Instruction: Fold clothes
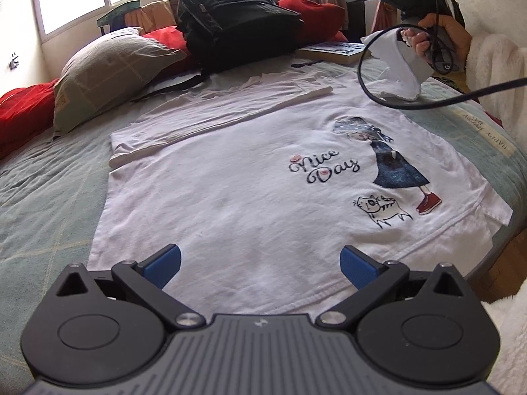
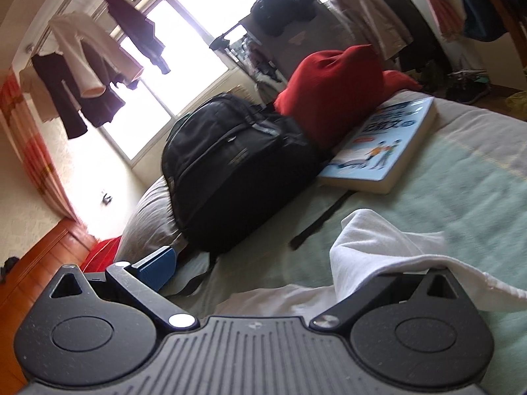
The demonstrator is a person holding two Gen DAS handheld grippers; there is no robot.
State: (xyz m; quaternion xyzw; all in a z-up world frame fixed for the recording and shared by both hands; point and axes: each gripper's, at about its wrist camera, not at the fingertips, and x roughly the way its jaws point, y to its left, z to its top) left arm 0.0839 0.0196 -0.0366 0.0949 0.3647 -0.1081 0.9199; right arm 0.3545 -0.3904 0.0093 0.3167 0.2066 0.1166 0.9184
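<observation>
A white T-shirt with a "Nice Day" girl-and-cat print lies flat on the bed, its far long side folded inward. My left gripper hovers open just above the shirt's near hem, with nothing between its blue fingers. At the upper right a hand holds the right gripper, and the shirt's sleeve is lifted up to it. In the right wrist view the right gripper stands with jaws wide. The white sleeve is draped over its right finger and hides it.
A black backpack, a book, a red cushion and a grey pillow crowd the far side of the bed. A black cable hangs over the shirt's far right corner. The green bedsheet ends at right beside wooden floor.
</observation>
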